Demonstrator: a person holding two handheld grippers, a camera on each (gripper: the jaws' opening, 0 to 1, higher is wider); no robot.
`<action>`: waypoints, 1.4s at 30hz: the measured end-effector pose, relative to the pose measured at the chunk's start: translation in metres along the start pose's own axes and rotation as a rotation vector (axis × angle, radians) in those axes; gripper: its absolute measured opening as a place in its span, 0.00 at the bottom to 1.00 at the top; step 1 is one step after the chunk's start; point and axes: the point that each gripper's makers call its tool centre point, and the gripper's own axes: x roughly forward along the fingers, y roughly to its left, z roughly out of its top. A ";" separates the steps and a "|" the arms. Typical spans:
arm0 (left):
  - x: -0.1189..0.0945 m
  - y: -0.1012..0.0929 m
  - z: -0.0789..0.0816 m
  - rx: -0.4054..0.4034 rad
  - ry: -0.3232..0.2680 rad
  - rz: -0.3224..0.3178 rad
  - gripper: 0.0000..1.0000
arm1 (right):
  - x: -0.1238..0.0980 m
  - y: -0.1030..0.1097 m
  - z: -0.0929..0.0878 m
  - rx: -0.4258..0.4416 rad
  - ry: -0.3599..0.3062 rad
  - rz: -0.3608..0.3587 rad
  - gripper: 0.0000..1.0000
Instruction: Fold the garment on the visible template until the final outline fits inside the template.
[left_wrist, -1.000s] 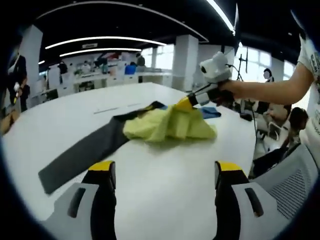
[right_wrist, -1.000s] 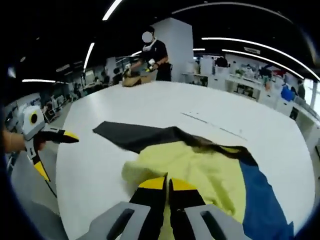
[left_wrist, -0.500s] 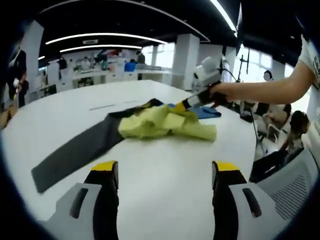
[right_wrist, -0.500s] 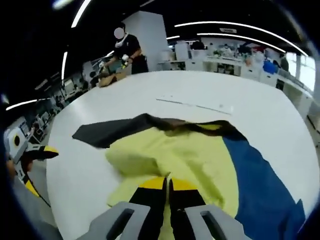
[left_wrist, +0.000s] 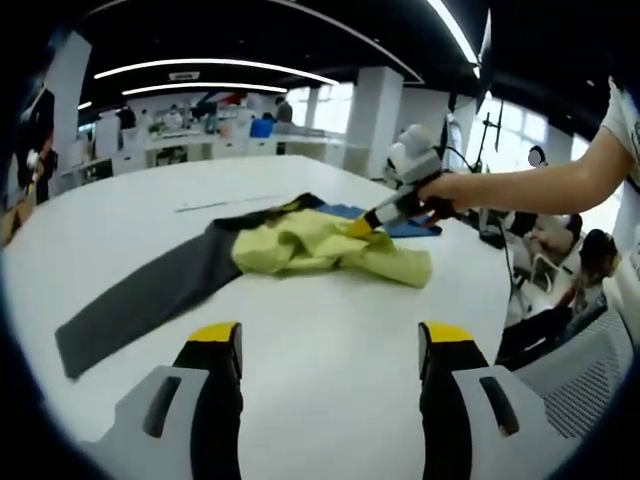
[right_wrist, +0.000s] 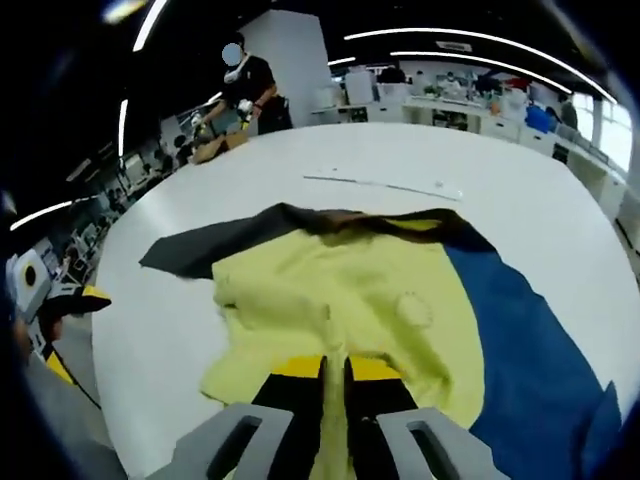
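Observation:
A garment with a yellow body (left_wrist: 310, 245), a dark grey sleeve (left_wrist: 140, 297) and a blue part (left_wrist: 405, 222) lies on the white table (left_wrist: 330, 310). My left gripper (left_wrist: 330, 338) hovers open over bare tabletop, short of the cloth. Beyond it, my right gripper (left_wrist: 372, 221) pinches the yellow fabric's far edge. In the right gripper view the right gripper (right_wrist: 335, 372) is shut on a ridge of yellow fabric (right_wrist: 350, 295). Blue cloth (right_wrist: 525, 350) lies to the right and the grey sleeve (right_wrist: 200, 250) at back left. The left gripper (right_wrist: 70, 300) sits at the left edge.
A thin line of marks (right_wrist: 385, 185) runs across the table beyond the garment. A mesh chair (left_wrist: 590, 365) stands by the table's right edge, with seated people (left_wrist: 560, 240) behind it. A standing person (right_wrist: 245, 85) works at the table's far side.
The right gripper has drawn the yellow fabric toward itself, so the yellow body lies more spread out and a ridge of cloth rises between its jaws. The left gripper stays open.

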 end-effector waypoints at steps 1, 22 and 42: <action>0.000 -0.001 0.001 0.002 0.000 -0.001 0.67 | -0.004 -0.003 0.002 -0.004 -0.010 -0.014 0.13; 0.023 -0.013 0.029 -0.114 -0.057 -0.049 0.63 | -0.082 -0.024 -0.017 0.011 -0.066 -0.019 0.51; 0.083 -0.026 0.043 -0.189 -0.026 -0.034 0.50 | -0.097 -0.040 -0.072 -0.040 0.007 -0.044 0.44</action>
